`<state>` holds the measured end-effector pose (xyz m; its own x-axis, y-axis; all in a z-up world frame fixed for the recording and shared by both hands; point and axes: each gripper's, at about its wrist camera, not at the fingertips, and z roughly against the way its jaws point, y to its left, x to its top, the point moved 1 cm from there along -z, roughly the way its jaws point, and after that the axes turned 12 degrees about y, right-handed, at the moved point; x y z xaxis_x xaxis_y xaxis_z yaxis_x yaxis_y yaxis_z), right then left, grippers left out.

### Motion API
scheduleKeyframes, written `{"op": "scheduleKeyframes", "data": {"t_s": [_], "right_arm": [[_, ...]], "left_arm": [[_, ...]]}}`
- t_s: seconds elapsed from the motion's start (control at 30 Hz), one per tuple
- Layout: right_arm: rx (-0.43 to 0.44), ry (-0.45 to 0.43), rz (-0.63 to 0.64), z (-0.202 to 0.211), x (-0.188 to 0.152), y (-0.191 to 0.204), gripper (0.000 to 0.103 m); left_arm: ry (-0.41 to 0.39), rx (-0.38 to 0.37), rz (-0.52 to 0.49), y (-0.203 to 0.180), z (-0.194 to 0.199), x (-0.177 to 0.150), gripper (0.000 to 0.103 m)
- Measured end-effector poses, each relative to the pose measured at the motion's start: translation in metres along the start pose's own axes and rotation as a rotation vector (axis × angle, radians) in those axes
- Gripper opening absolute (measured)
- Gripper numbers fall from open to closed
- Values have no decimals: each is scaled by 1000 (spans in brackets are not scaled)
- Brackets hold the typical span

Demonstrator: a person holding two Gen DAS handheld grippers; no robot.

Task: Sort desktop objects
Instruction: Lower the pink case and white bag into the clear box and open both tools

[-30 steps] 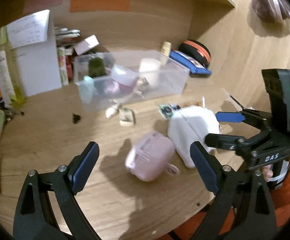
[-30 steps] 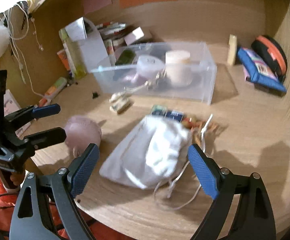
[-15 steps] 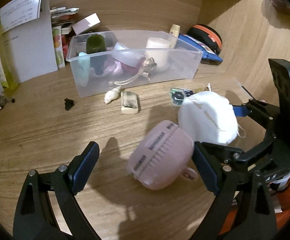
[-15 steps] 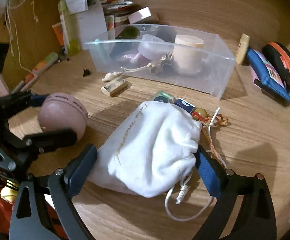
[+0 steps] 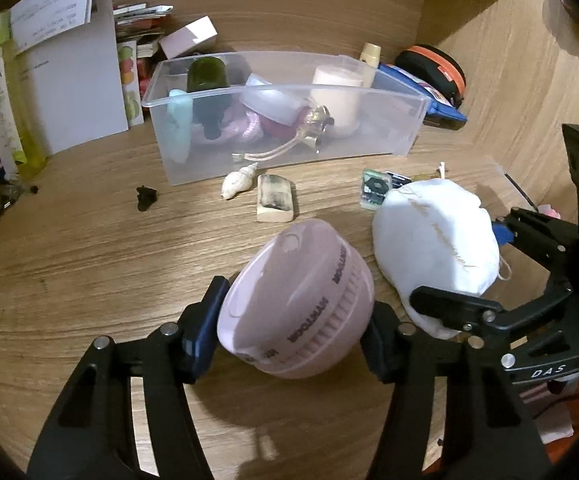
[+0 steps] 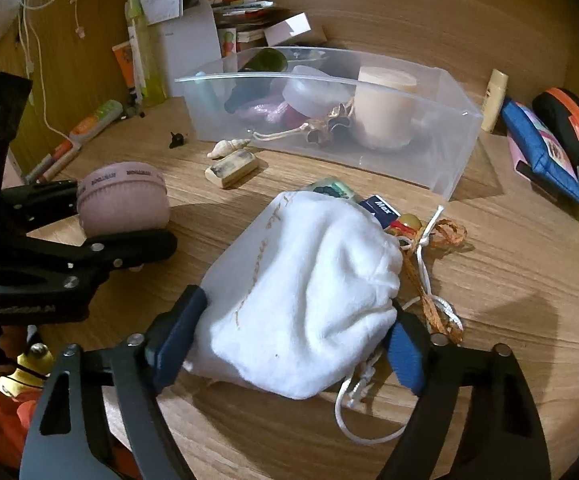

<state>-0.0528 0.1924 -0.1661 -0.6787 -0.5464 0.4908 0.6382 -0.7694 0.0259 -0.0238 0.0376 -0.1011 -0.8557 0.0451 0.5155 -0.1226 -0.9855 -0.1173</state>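
Gripping pink case [image 5: 297, 300], pouch [image 6: 305, 300]

In the left wrist view the round case [image 5: 297, 300] sits at centre between the left gripper's [image 5: 293, 332] fingers; the pouch [image 5: 433, 248] lies just beside it at 2 o'clock, between the right gripper's [image 6: 289, 344] fingers; the bin [image 5: 289, 120] stands on the counter [image 5: 89, 264] at 12 o'clock, with a shell [image 5: 238, 181] and a small block [image 5: 275, 198] before it, well apart from the case.

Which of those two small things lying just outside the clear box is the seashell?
The pale spiral seashell, left of the flat rectangular block, nearer the clear box.
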Motion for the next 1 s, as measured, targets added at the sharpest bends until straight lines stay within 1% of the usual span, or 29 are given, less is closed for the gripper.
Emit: {"op": "scheduleKeyframes", "data": {"t_s": [0.1, 0.13, 0.17, 0.27, 0.33, 0.43, 0.47, 0.6, 0.7, 0.83, 1.0], "right_arm": [[20, -4, -13, 3, -1, -2, 64], [39, -1, -25, 4, 0, -4, 57], [53, -1, -32, 6, 0, -5, 54], [112, 0, -64, 9, 2, -11, 48], [134, -6, -75, 11, 3, -12, 41], [205, -14, -92, 17, 5, -14, 36], [214, -16, -90, 18, 6, -13, 34], [217, -40, -74, 26, 10, -7, 33], [258, -79, -69, 35, 14, -5, 33], [288, -120, -73, 49, 20, -6, 33], [335, -157, -96, 62, 32, -15, 33]], "left_arm": [[-5, -3, 22, 3, 1, 0, 59], [-5, -9, 30, 4, 2, 0, 59], [-7, -15, 38, 5, 3, -1, 59], [-21, -20, 57, 10, 8, -2, 59], [-34, -25, 71, 13, 13, -2, 59], [-57, -32, 92, 18, 22, -2, 59], [-64, -35, 98, 20, 24, -1, 59], [-98, -44, 119, 26, 36, 0, 59], [-122, -52, 133, 30, 43, 3, 59], [-153, -53, 145, 35, 52, 8, 59], [-191, -43, 147, 40, 62, 17, 59]]}}
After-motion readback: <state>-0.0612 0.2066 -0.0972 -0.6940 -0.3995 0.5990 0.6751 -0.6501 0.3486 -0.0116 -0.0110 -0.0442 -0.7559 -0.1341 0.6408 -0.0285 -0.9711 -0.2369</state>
